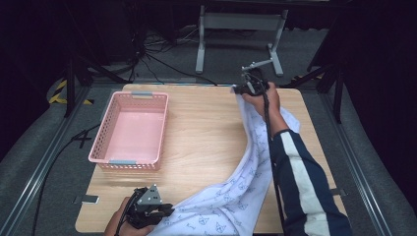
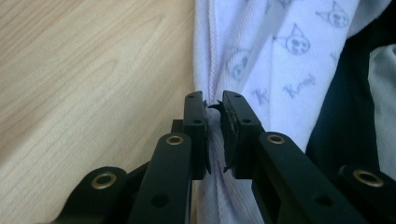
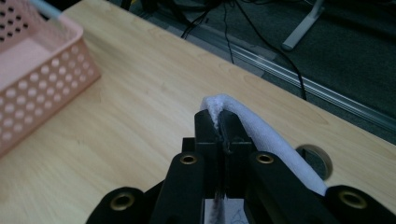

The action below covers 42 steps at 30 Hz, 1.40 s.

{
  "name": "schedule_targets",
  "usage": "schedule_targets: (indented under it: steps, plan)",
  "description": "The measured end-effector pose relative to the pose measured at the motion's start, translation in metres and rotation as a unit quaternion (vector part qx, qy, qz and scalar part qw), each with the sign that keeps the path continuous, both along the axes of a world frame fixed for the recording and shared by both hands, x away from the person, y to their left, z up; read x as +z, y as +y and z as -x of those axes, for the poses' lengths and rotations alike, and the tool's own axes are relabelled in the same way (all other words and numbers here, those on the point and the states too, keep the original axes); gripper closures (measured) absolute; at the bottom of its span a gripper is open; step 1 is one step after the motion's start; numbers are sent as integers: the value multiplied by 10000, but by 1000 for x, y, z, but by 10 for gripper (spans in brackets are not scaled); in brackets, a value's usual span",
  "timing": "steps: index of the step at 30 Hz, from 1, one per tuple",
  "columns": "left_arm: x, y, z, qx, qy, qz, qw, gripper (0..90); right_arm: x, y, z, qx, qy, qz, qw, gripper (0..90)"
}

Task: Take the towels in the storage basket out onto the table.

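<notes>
The fingers (image 2: 196, 135) of the left gripper (image 2: 214, 105) stand nearly together, clamped on a hem of the white printed cloth (image 2: 280, 51), which runs up between them as a stitched fold. The right gripper (image 3: 218, 119) has its fingers (image 3: 205, 135) pressed tight together on a rolled edge of the same cloth, which arches over their tips and trails off to one side.

In the high view, one pink basket (image 1: 110, 132) with perforated walls sits on the left half of the worktop (image 1: 206, 132), and nothing lies in it. There is one cloth (image 1: 246, 167), one basket and two grippers.

The cloth is stretched in a long curve across the right half of the worktop. Its far end is held up near the far edge by the right gripper (image 1: 242, 88), in the hand (image 1: 263, 98) of a person whose dark sleeve (image 1: 302, 182) carries a white stripe. Its near end lies by the front edge, where the left gripper (image 1: 164, 211) pinches it. The cloth is well apart from the basket, with bare wood between them. In the right gripper view the basket's corner (image 3: 42, 70) shows to one side, apart from the fingers.
</notes>
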State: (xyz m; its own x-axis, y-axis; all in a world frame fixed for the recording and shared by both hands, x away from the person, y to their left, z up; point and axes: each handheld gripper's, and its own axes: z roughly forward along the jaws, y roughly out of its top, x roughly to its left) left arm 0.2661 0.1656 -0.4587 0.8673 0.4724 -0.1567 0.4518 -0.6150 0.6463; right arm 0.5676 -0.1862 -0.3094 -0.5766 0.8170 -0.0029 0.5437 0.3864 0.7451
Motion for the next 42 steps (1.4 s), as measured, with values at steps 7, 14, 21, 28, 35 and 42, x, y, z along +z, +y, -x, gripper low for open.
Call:
schedule_targets:
  steps: [7,14,21,28,35,42]
  plan:
    - [-1,1,11,-247,100,43,9996,803,-20,51,-25,-328,53,-183,9993,612]
    - [2,-14,9,-662,233,154,9974,633,-30,35,1,398,-148,329,9986,505]
    - [26,-59,-28,-361,-140,357,9986,360,-41,-48,83,568,-415,611,9956,497]
    - [29,-142,-98,-312,-311,265,9987,364,-88,-104,163,492,-287,715,9958,488]
    - [10,-191,-150,12,-239,293,9993,408,-128,-100,179,495,80,796,9956,512]
    - [1,-189,-160,-129,-537,-299,9980,762,-141,-110,185,321,300,807,9958,504]
